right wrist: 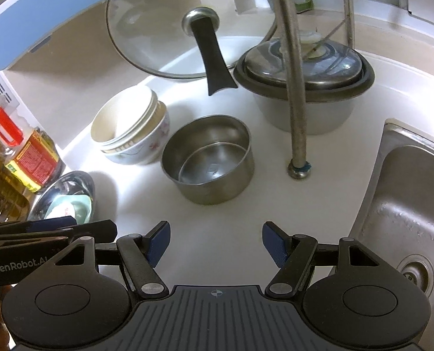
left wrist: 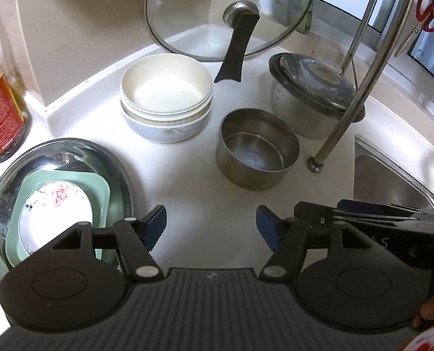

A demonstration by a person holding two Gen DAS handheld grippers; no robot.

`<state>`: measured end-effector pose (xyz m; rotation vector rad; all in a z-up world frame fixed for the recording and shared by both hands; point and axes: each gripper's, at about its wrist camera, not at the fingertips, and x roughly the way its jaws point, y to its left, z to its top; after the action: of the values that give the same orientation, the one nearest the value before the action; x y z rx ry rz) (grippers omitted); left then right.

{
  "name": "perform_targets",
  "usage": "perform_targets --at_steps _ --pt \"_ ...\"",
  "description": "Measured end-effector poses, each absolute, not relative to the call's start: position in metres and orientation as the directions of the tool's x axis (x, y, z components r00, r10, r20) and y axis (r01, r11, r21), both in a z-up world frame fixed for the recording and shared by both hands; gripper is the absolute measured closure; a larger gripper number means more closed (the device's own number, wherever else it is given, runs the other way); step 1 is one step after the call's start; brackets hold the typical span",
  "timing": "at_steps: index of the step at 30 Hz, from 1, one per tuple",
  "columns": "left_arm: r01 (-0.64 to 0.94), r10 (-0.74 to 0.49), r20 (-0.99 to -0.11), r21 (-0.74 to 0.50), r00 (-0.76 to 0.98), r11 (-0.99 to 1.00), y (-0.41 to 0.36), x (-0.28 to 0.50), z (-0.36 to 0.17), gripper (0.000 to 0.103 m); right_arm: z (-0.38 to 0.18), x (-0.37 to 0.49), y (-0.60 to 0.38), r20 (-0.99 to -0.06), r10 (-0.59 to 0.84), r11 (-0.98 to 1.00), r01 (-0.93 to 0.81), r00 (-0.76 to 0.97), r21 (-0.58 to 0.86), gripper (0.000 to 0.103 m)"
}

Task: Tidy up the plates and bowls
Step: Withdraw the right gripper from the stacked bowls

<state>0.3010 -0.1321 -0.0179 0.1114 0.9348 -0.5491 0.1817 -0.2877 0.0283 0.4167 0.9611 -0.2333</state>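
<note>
Left wrist: stacked ceramic bowls (left wrist: 165, 99), round steel bowl (left wrist: 257, 149) on countertop; both tongs agape, empty.

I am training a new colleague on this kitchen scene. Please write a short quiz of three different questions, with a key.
1. True or false: the left gripper is holding a bowl.
2. What lies inside the large steel basin? A) scissors B) a green square dish with a flowered plate C) a pot lid
3. Fill in: the steel bowl has a smaller steel ___ nested inside.

Key
1. False; both it and the right gripper are open and empty.
2. B
3. bowl
</note>
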Motion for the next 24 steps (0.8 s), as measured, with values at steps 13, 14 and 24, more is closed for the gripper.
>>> perform_targets --at_steps 13,14,24 --pt "0.514 -0.41 -0.788 -0.142 0.458 0.846 -0.154 0.324 -0.029 0.043 0.022 0.197 -0.304 -0.802 -0.064 0.871 0.426 0.594 0.246 0.034" --pt "0.515 -0.411 -0.789 -0.142 0.457 0.845 -0.155 0.326 -0.03 0.043 0.021 0.198 -0.305 -0.8 -0.068 0.87 0.428 0.596 0.245 0.034" --pt "0.533 -0.429 -0.787 -0.154 0.442 0.832 -0.167 0.345 -0.038 0.045 0.012 0.215 -0.314 -0.8 -0.075 0.859 0.445 0.596 0.251 0.045"
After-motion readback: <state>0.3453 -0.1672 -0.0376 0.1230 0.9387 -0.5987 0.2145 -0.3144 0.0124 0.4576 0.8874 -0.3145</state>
